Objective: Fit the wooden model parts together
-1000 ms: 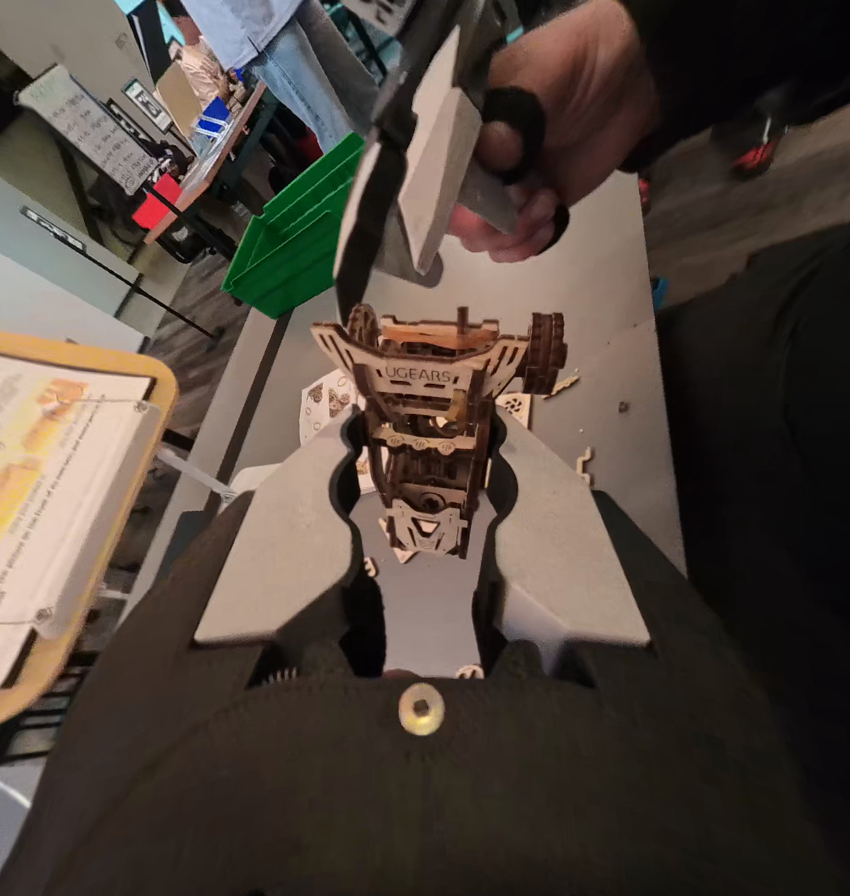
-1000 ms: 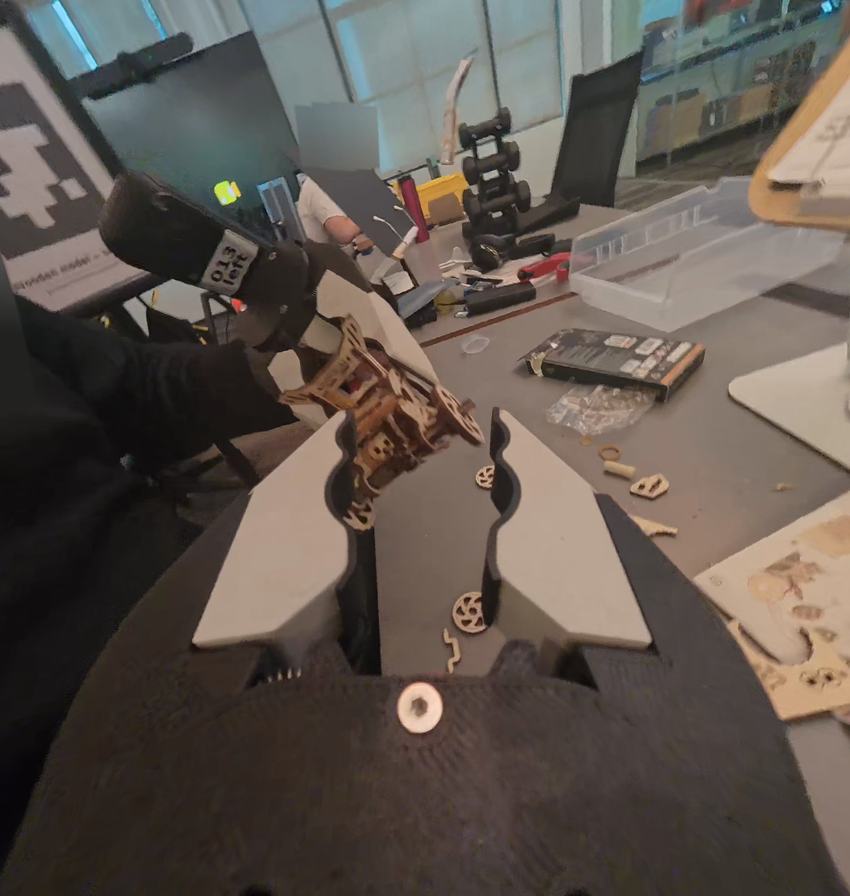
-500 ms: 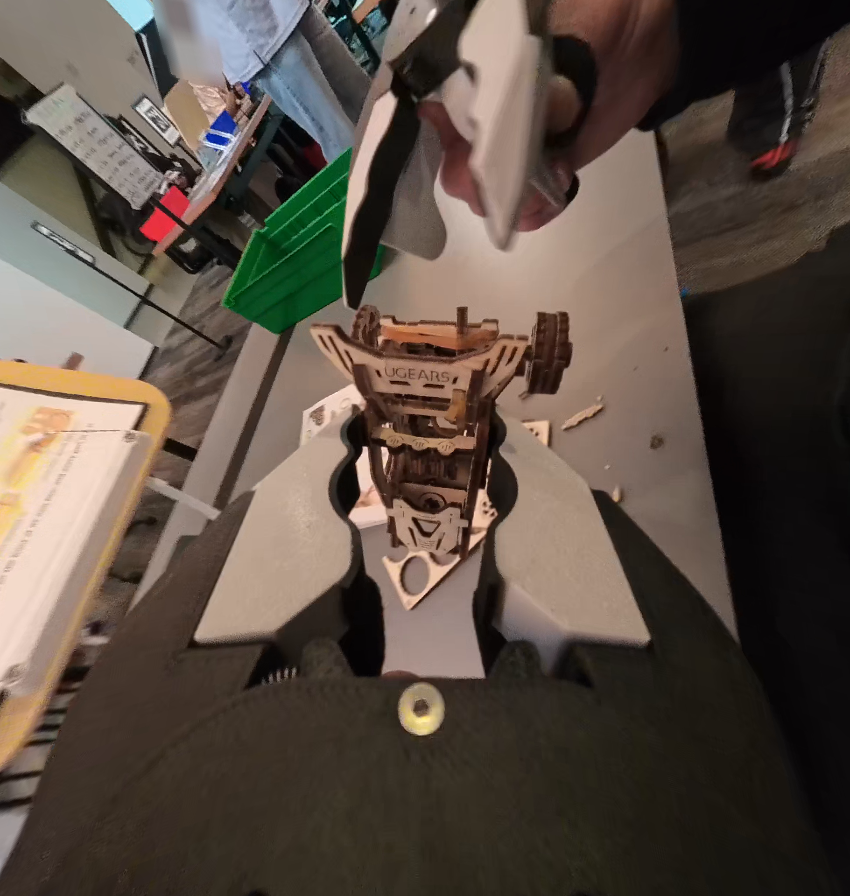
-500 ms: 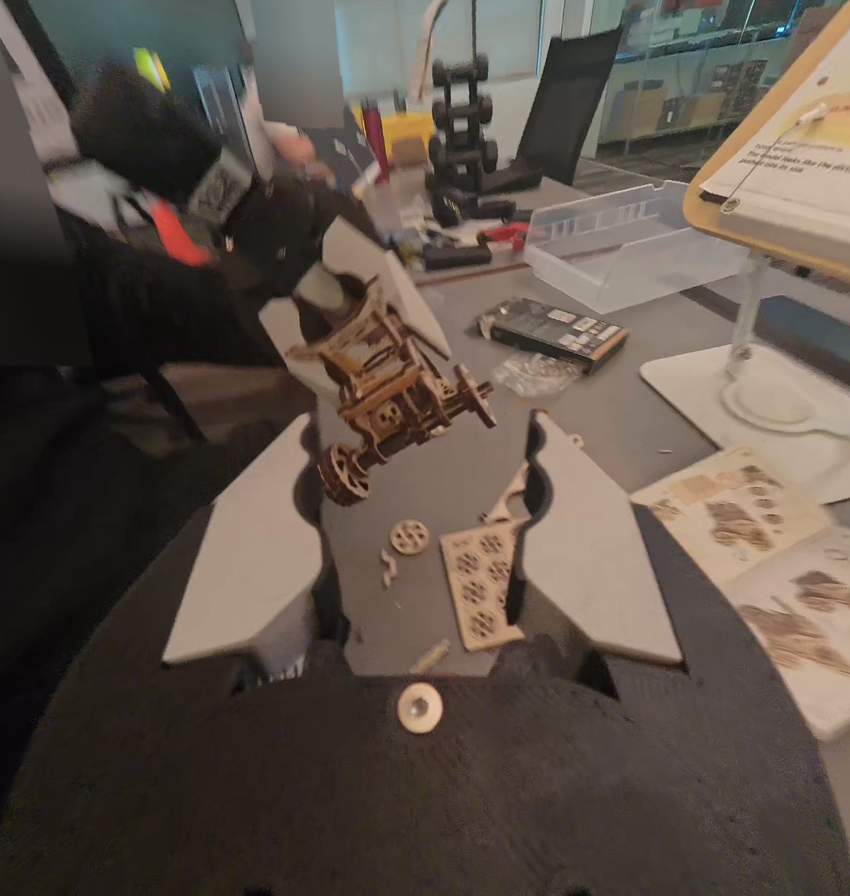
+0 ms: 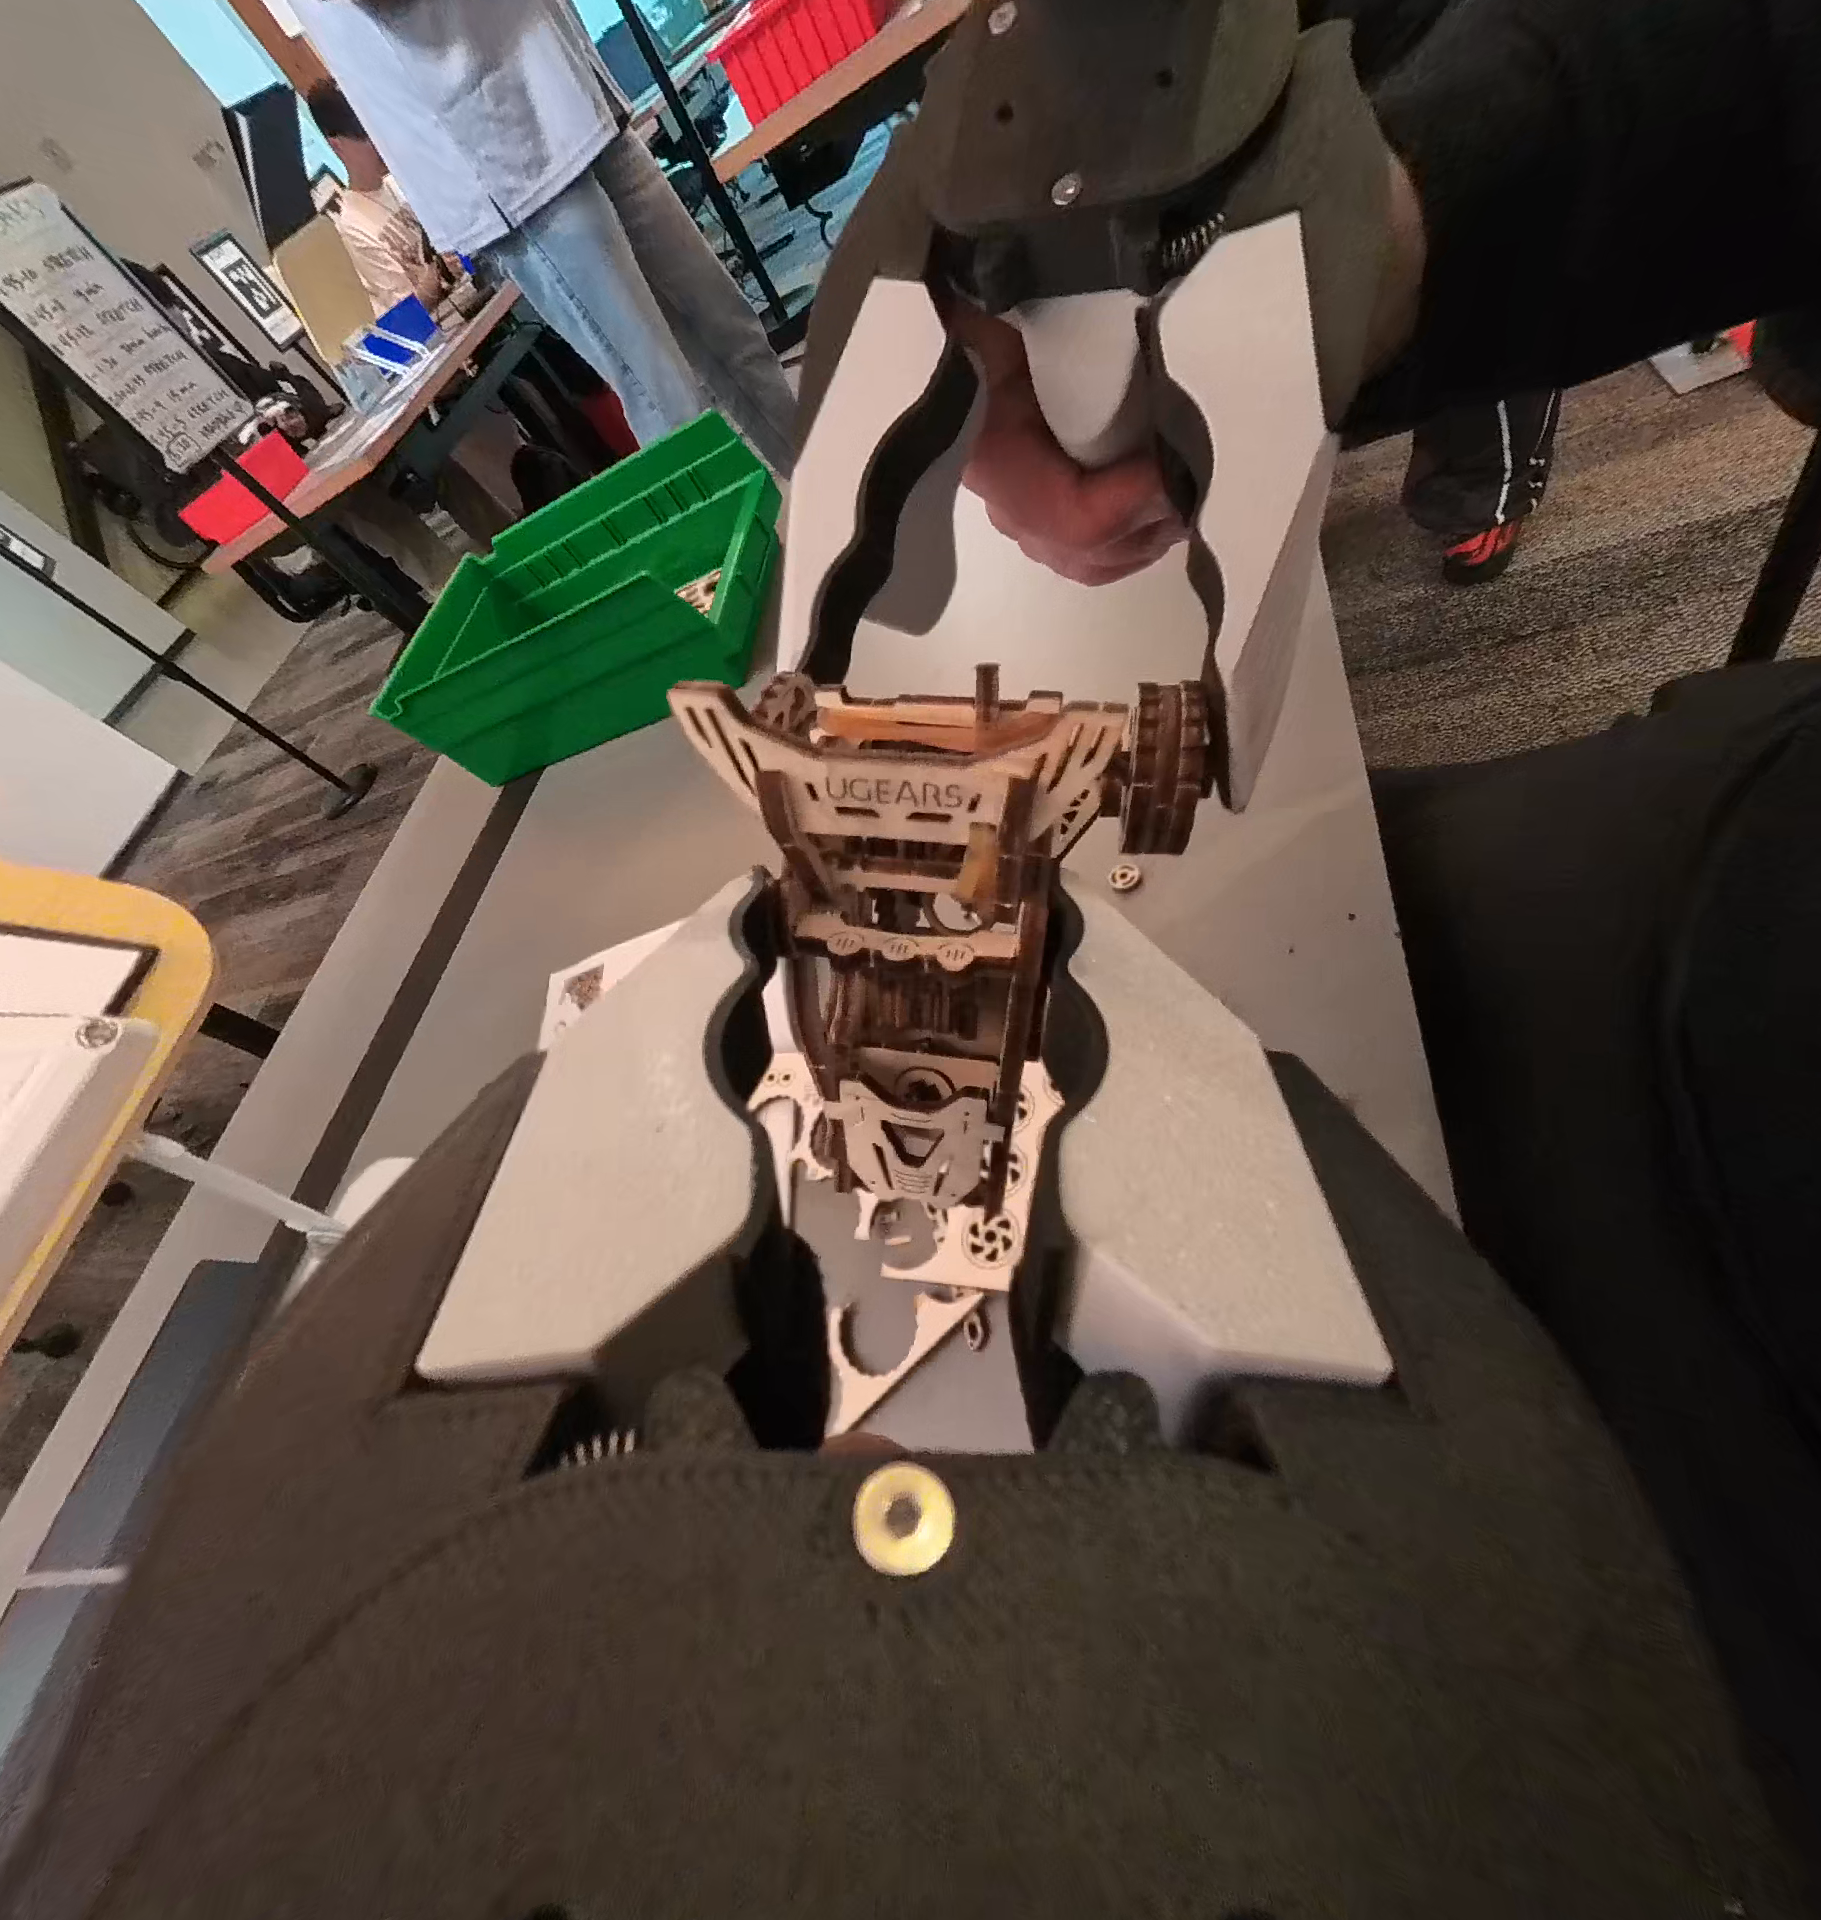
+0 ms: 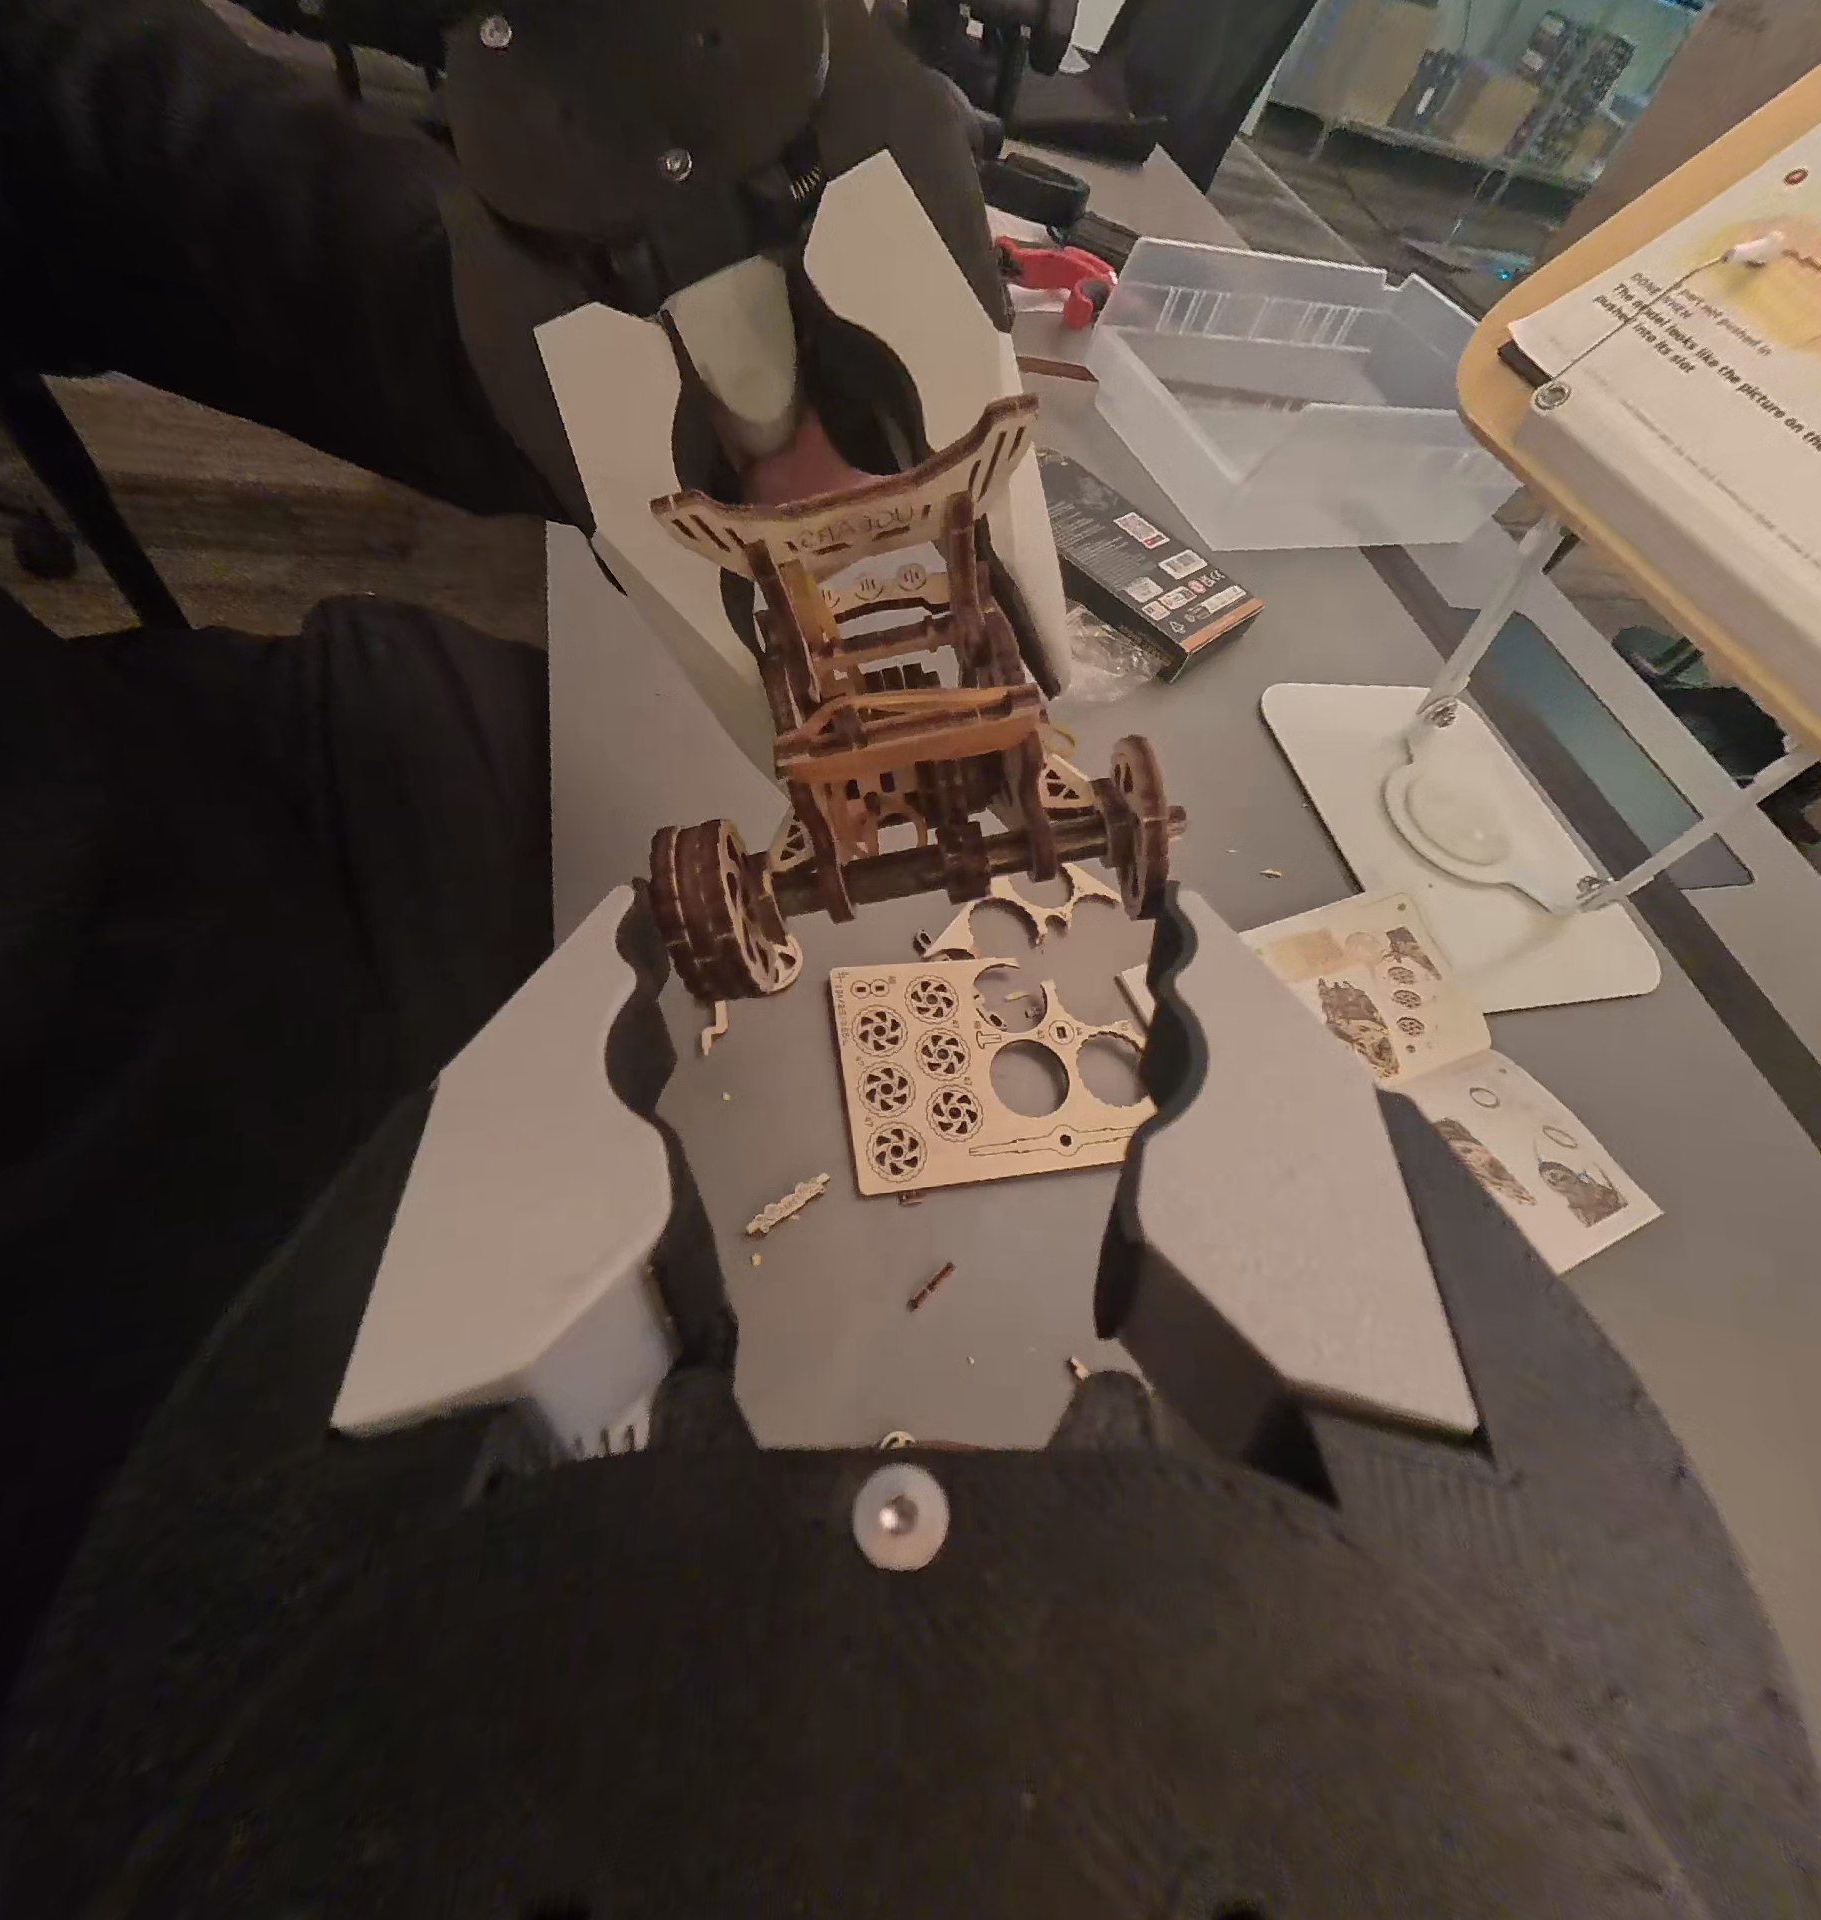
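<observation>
The left gripper [image 5: 906,997], grey-fingered on a black body, clamps the narrow body of the brown laser-cut wooden model car [image 5: 916,935] and holds it in the air above the grey worktop [image 5: 573,883], its wide winged end pointing away from the camera. In the right wrist view the same model [image 6: 906,748] hangs with its axle and two spoked wheels [image 6: 719,914] nearest the lens, the left gripper [image 6: 844,582] gripping it from behind.

The right gripper [image 6: 906,987] stands wide apart and holds nothing; its fingers straddle the axle end of the car, one fingertip just beside each wheel. From the left wrist view the right gripper [image 5: 1020,717] comes down from above, one finger touching or nearly touching the wheel [image 5: 1171,764] on the right.

Beneath the car, on the worktop, lies a pale flat wooden parts sheet [image 6: 979,1081] with round wheel discs still in it and empty round holes beside them. Small loose wooden bits [image 6: 786,1203] lie near it. Toward the right edge sit printed instruction leaflets [image 6: 1405,1018], a white stand base [image 6: 1332,748], a black cardboard box [image 6: 1166,592] and a clear plastic tray [image 6: 1280,436]. A green plastic bin [image 5: 584,644] rests at the far left corner in the left wrist view.
</observation>
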Available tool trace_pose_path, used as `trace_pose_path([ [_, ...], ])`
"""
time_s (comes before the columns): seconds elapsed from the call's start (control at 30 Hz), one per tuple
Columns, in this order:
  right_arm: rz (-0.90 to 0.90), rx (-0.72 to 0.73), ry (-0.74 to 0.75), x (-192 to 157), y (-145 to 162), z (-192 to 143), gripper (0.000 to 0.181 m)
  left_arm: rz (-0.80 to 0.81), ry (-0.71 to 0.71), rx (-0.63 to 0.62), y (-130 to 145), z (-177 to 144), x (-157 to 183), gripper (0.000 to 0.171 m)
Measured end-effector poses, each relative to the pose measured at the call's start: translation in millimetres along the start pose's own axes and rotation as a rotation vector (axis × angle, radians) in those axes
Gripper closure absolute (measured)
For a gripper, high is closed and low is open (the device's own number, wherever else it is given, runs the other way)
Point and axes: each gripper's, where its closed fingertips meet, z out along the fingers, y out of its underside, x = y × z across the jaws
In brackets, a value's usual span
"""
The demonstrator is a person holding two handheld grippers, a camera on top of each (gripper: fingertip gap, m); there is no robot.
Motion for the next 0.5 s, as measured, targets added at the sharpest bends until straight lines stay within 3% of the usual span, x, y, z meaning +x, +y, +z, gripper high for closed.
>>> trace_pose_path([
  [0.2,0.037,0.011,-0.044,1.3,0.5,-5.2,0.09,0.009,0.018,0.013,-6.5,3.5,0.3,0.124],
  [0.4,0.003,0.0,0.002,7.8,1.9,-10.8,0.08,-0.096,0.009,-0.002,-1.0,7.1,-7.7,0.124],
  [0.5,-0.021,-0.016,0.025,10.0,3.1,-10.8,0.092,-0.118,0.024,0.015,-3.8,8.0,-6.5,0.124],
])
